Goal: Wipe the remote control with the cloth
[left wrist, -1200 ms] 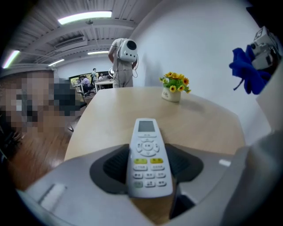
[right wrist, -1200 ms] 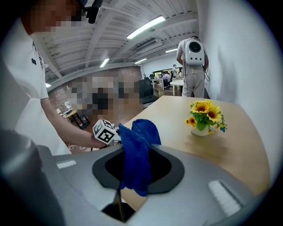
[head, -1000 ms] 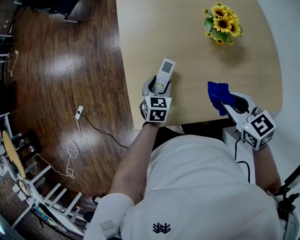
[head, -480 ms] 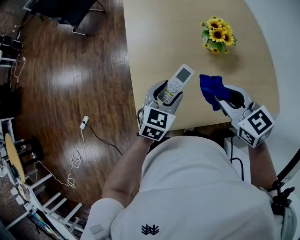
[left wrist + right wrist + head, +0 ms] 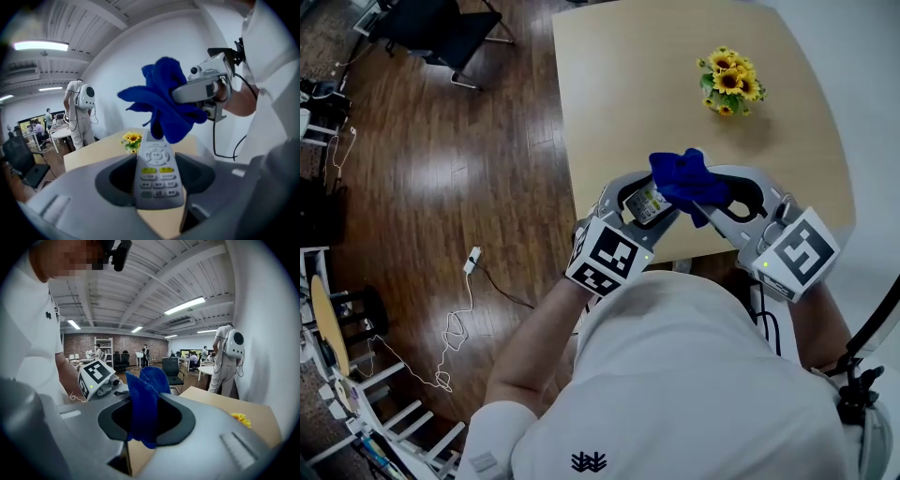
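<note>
Head view, table (image 5: 619, 84): pale wood top, filling the upper middle, with dark plank floor running along its left.
Person (image 5: 694, 375): standing at the near edge in a white shirt, both forearms reaching forward and angling inward in front of the chest.
Left gripper (image 5: 639, 197): being held above the table's near edge, tip pointing up and to the right, jaws clamping the lower half of the remote control.
Right gripper (image 5: 717, 192): facing the left one from the right, tip pointing left, jaws pinching the cloth.
Cloth (image 5: 682, 178): blue, bunching out of the right jaws and draping over the remote's far end.
Remote control (image 5: 157, 173): light grey, sticking out beyond the left jaws, buttons facing up.
Sunflowers (image 5: 728, 82): small bunch sitting on the far right of the table, well apart from both grippers.
</note>
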A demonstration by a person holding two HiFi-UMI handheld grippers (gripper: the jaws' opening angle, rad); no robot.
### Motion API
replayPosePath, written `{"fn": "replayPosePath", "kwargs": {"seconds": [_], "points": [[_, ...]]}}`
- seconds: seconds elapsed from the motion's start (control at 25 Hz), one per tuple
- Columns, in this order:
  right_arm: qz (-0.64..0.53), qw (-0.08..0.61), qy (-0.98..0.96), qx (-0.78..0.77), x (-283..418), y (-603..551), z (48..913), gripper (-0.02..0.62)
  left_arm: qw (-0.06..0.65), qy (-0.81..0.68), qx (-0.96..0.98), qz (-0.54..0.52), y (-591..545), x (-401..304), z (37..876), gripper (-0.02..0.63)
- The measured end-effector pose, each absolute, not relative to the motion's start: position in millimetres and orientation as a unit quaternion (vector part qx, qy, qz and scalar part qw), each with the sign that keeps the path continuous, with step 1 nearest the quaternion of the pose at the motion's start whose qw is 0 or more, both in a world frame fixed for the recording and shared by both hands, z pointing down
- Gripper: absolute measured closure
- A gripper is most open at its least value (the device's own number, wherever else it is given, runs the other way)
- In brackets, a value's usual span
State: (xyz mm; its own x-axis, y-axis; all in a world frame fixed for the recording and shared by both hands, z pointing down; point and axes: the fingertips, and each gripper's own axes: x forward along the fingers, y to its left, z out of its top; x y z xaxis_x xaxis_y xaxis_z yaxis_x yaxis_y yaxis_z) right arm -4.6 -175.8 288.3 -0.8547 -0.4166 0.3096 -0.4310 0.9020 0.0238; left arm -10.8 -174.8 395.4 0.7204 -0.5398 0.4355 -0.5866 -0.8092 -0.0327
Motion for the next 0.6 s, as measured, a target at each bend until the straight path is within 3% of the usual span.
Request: {"fn": "replayPosePath", "kwargs": {"seconds": [0.28,0.6], "points": [[0.042,0.164,-0.972,0.162,-64,-158,287,0.511,0.048,-0.284,0.934,0.212,-182,4,381,0.334],[0.038,0.178,-0.962,0.203,-51,-151,319,0.511,0.039,-0.279,0.937,0.207,-152,-1,389,0.334]]}}
